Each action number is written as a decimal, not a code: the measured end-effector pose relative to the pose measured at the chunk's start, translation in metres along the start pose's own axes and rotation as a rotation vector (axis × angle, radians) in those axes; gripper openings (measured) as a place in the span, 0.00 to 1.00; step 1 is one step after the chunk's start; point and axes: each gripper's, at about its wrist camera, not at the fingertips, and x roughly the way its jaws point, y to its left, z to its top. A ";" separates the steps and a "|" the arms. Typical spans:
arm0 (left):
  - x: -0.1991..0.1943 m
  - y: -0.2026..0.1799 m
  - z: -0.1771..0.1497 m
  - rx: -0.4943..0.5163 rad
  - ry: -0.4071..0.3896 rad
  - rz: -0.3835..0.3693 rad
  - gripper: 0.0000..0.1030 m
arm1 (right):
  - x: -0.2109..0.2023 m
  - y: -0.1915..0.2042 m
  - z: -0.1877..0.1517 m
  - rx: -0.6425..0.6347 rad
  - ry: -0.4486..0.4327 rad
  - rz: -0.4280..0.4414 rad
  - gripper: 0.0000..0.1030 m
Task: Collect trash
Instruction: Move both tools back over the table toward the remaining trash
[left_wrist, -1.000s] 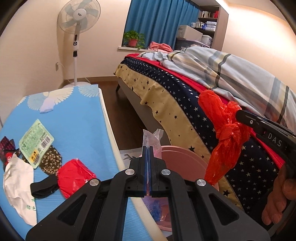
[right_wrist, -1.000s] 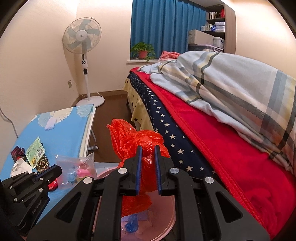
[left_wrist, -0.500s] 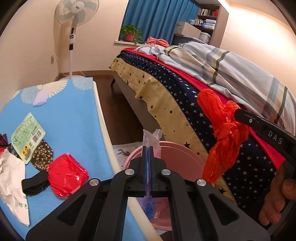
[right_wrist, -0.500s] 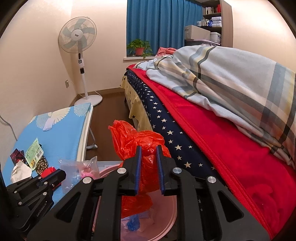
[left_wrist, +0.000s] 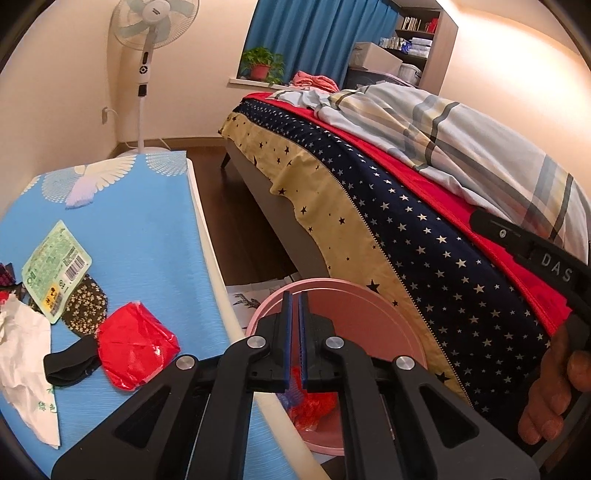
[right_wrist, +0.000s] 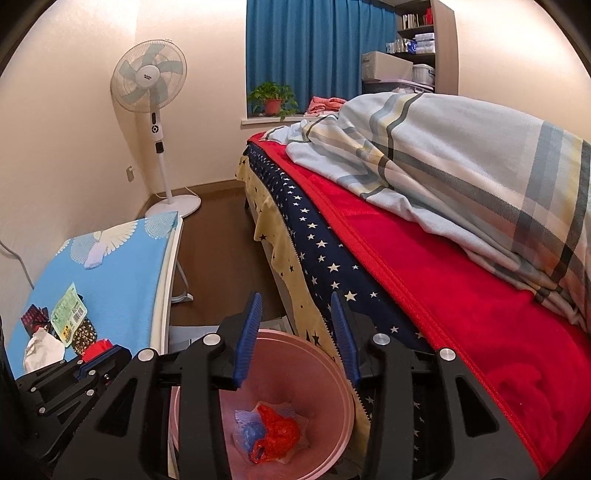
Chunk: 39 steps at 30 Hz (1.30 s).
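The right claw (right_wrist: 297, 332) stands wide apart and empty, its blue-padded fingers (right_wrist: 248, 334) poised above the pink bin (right_wrist: 332, 424). At the bottom of that bin lies a crumpled orange-red plastic bag (right_wrist: 277, 430) on top of a clear bag with something blue inside (right_wrist: 251, 428). The left claw (left_wrist: 294, 339) has its fingers drawn to a narrow slit with nothing between them; it sits over the near rim of the bin, at the worktop's edge.

To the left of the bin, the worktop (left_wrist: 140, 229) wears a blue cover printed with a white bird. More trash lies on it: a crumpled red wrapper (left_wrist: 135, 350) nearest the left claw, a black strap (left_wrist: 70, 363) touching the wrapper's left side, a white crumpled bag (left_wrist: 26, 365) further left, a dark flowered piece (left_wrist: 86, 306) and a green packet with a barcode (left_wrist: 55, 271) overlapping it.

To the right of the bin runs the bed (right_wrist: 461, 314), with a star-patterned sheet, a red blanket and a striped quilt. Beyond, a standing fan (right_wrist: 149, 81) occupies the corner, and a potted plant (right_wrist: 273, 99) sits on the windowsill before blue curtains (right_wrist: 303, 55).
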 end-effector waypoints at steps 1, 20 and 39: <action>-0.001 0.001 0.000 -0.002 -0.001 0.002 0.03 | -0.001 0.001 0.000 -0.001 -0.004 0.002 0.39; -0.034 0.037 0.002 -0.037 -0.053 0.073 0.03 | -0.014 0.026 0.004 0.002 -0.056 0.147 0.38; -0.069 0.139 -0.018 -0.210 -0.045 0.290 0.03 | -0.002 0.117 -0.002 -0.069 -0.055 0.408 0.29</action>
